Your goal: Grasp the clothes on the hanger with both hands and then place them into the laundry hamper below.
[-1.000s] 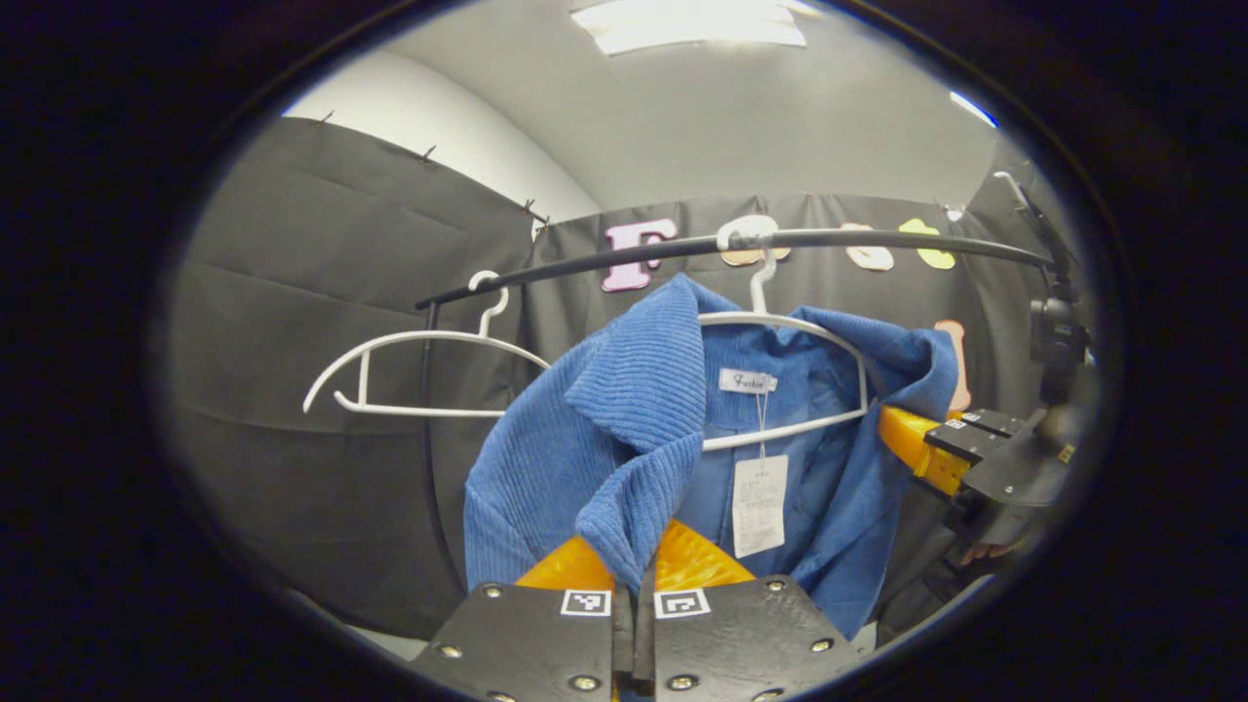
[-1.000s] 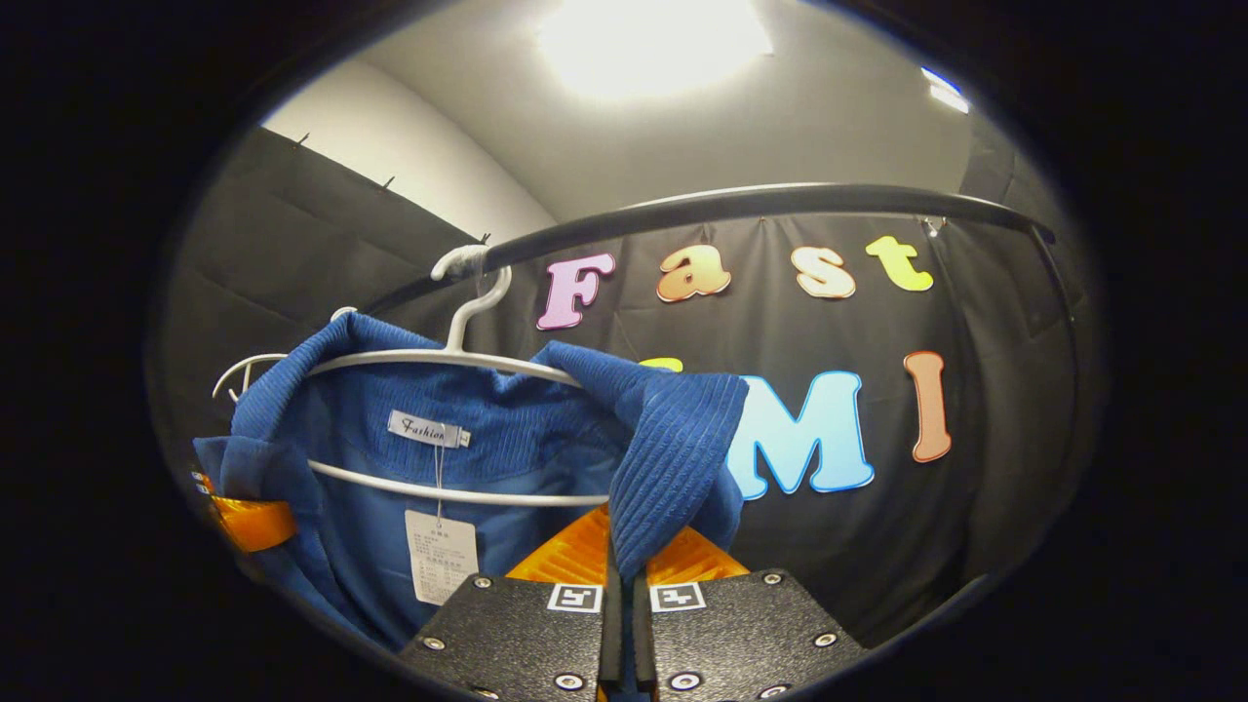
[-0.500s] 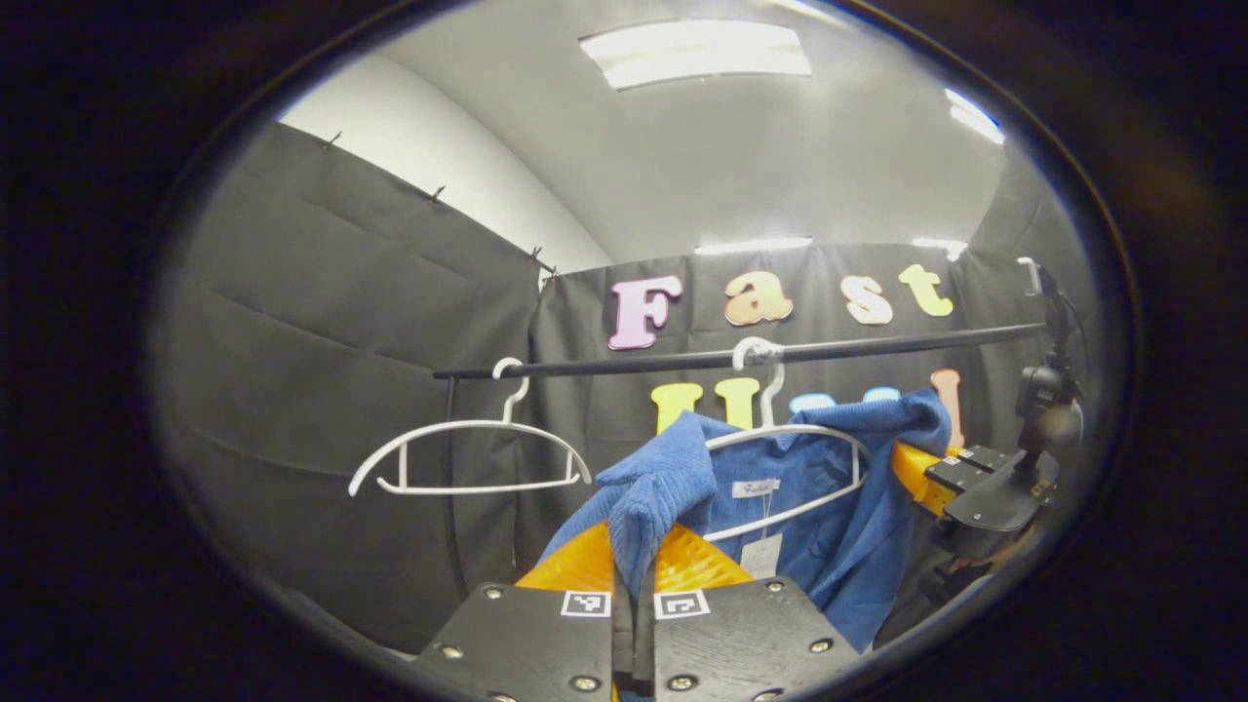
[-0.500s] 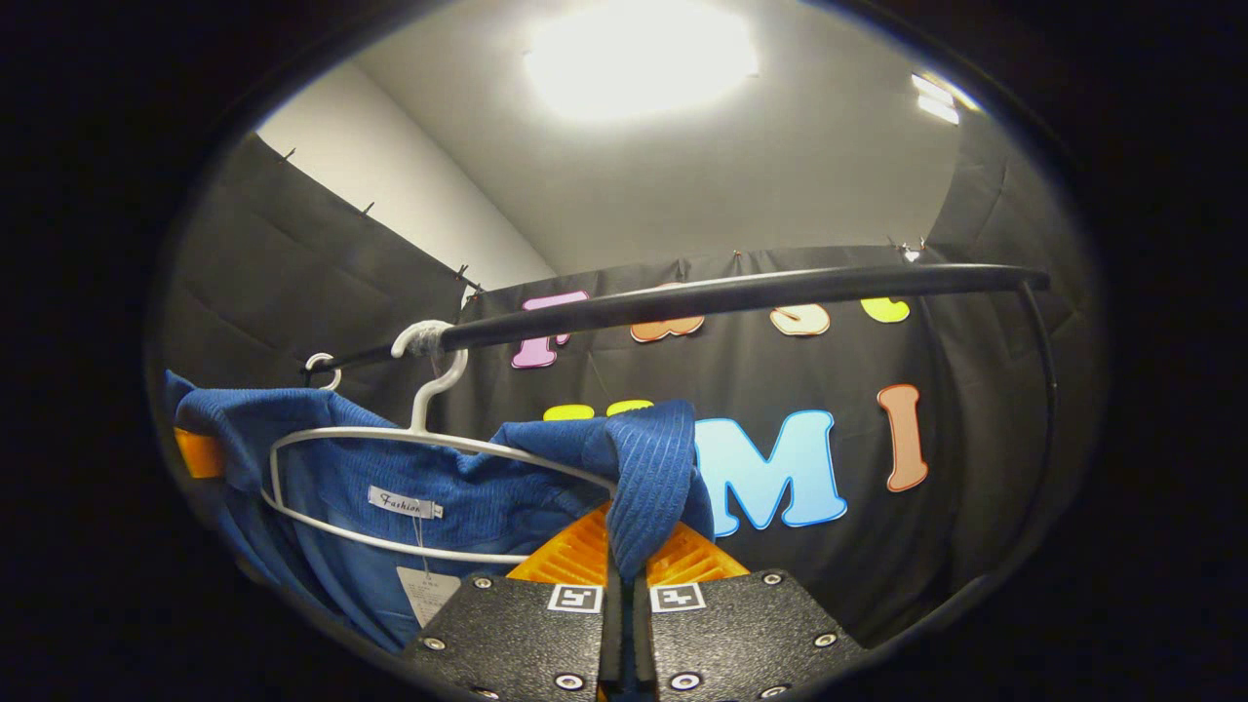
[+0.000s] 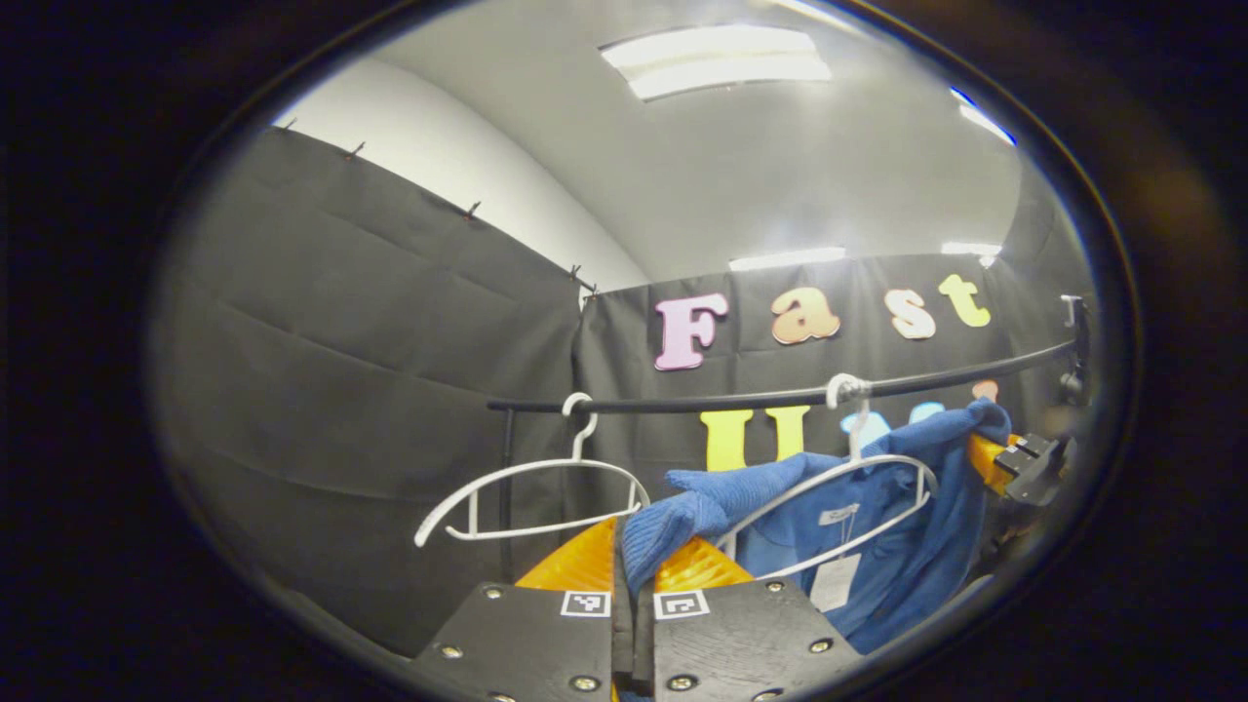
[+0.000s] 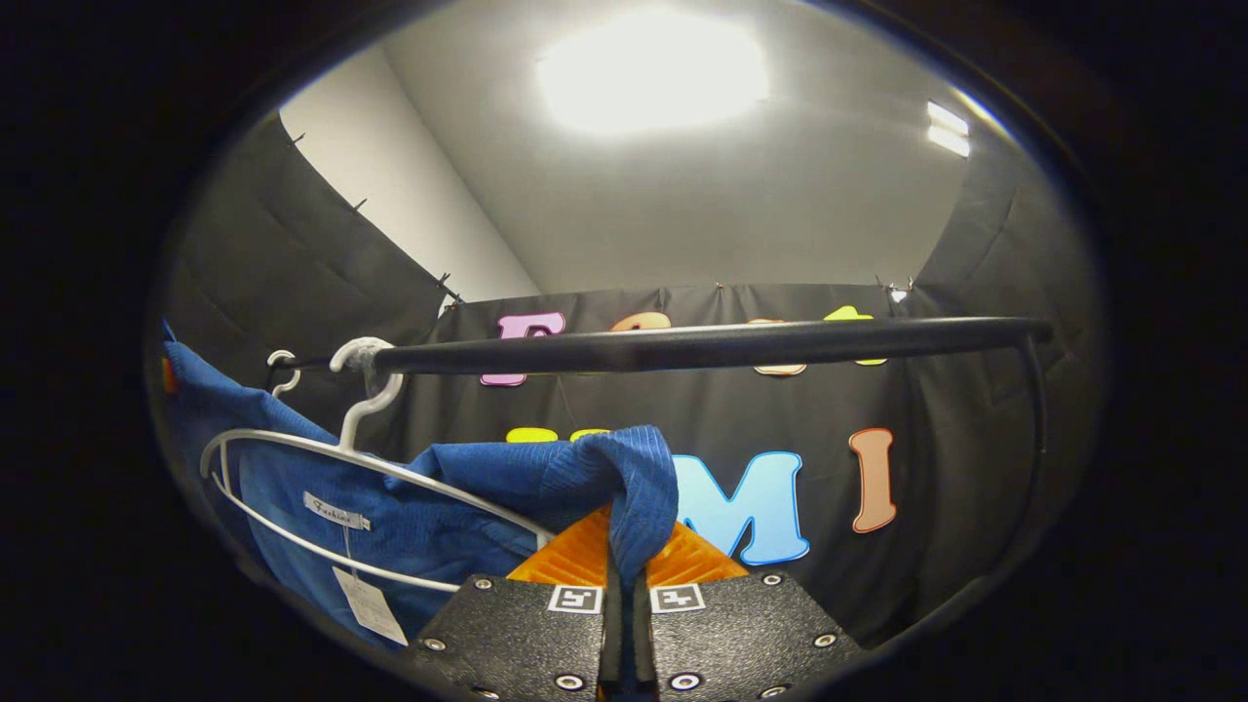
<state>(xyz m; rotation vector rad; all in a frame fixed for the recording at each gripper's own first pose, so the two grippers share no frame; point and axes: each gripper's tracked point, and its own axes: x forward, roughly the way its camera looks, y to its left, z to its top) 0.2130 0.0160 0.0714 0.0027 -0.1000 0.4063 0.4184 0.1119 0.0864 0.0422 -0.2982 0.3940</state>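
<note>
Jacket (image 5: 877, 526) pulled lower, bare hanger (image 5: 531, 497) (left gripper view)

Recording booth — black cloth walls (image 5: 370, 322), clothes rail (image 6: 702, 346).

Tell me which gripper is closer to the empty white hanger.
Left. The left gripper, shut on the blue jacket, sits just beside the empty hanger; the right gripper holds the jacket's far side, beyond the loaded hanger.
</note>
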